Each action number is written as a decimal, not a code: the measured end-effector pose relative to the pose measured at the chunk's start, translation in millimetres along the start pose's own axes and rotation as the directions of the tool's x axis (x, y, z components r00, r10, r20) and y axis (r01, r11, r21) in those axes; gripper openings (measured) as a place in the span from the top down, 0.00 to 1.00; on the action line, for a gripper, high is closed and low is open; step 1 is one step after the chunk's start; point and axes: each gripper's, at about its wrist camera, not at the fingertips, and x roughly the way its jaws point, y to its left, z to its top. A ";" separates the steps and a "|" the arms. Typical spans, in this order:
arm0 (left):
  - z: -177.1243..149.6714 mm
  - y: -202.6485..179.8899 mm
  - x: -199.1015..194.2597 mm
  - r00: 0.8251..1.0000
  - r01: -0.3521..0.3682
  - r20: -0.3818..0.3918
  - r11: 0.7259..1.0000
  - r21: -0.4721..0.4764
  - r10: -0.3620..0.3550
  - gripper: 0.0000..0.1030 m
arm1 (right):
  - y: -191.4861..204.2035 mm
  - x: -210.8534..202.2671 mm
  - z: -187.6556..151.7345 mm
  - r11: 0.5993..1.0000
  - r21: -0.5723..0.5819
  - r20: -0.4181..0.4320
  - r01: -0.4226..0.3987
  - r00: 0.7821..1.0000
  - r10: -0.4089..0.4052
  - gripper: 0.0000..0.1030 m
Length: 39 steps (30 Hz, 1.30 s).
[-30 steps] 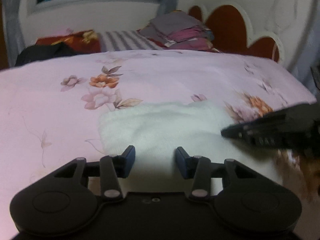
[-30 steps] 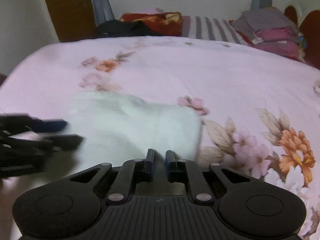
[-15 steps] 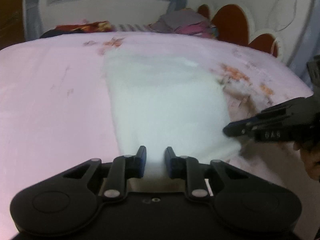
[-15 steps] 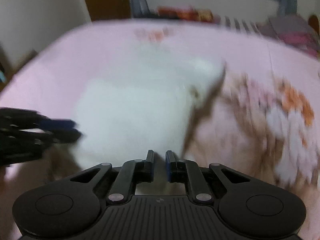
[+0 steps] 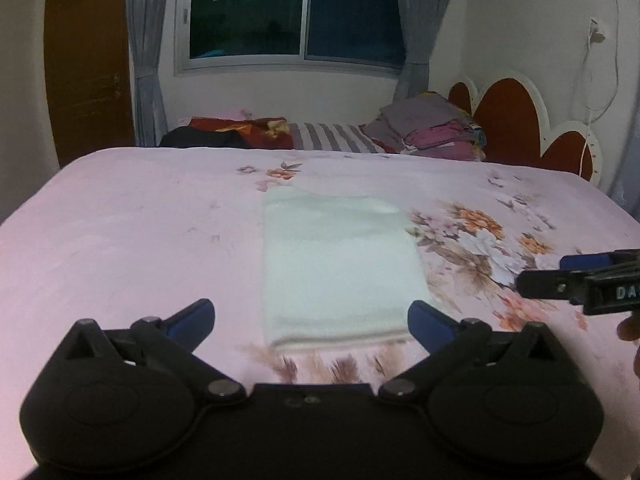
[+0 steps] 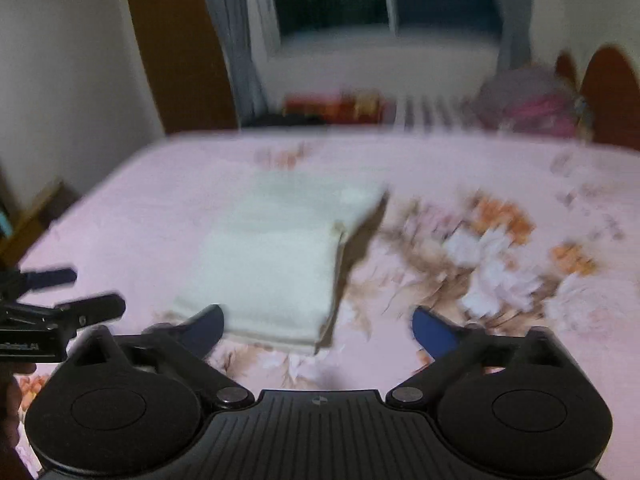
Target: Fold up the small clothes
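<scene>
The white cloth (image 5: pixel 340 264) lies flat on the pink floral bedspread (image 5: pixel 132 240), folded into a neat rectangle with at least 2 layers showing at its near right corner in the right wrist view (image 6: pixel 276 264). Its long axis runs away from both cameras, toward the window end of the bed, and its short near edge faces the fingers. The left gripper (image 5: pixel 311 318) has its fingers spread wide, having just opened, and nothing sits between them; the cloth's near edge lies just ahead of the gap, reaching across to the right finger. The right gripper (image 6: pixel 318 326) is likewise wide apart after just opening, empty, with the cloth ahead and to its left, its near edge close to the left finger. Both hands look about equally near. The next fold likely turns on that near short edge: each gripper would take 1 near corner and carry it along the long axis toward the far edge.
</scene>
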 end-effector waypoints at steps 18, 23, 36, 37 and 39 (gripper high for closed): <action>-26.4 -52.9 -130.2 0.997 0.003 0.079 1.000 0.005 -0.004 0.00 | 27.1 -154.1 -35.5 0.995 0.056 0.055 0.083 0.995 -0.086 0.00; -28.4 -56.6 -141.5 0.996 0.000 0.085 1.000 0.021 -0.002 0.00 | 36.3 -166.7 -37.7 0.995 0.052 0.082 0.087 0.992 -0.091 0.00; -29.0 -52.6 -147.9 0.996 -0.009 0.088 1.000 0.025 0.007 0.00 | 46.0 -175.1 -41.3 0.995 0.047 0.083 0.090 0.992 -0.093 0.00; -28.9 -52.5 -147.4 0.996 -0.008 0.087 1.000 0.028 0.006 0.00 | 46.1 -175.0 -41.3 0.995 0.048 0.085 0.090 0.992 -0.094 0.00; -29.4 -50.7 -147.7 0.996 -0.006 0.088 1.000 0.027 0.004 0.00 | 46.6 -176.2 -41.6 0.995 0.047 0.085 0.092 0.992 -0.096 0.00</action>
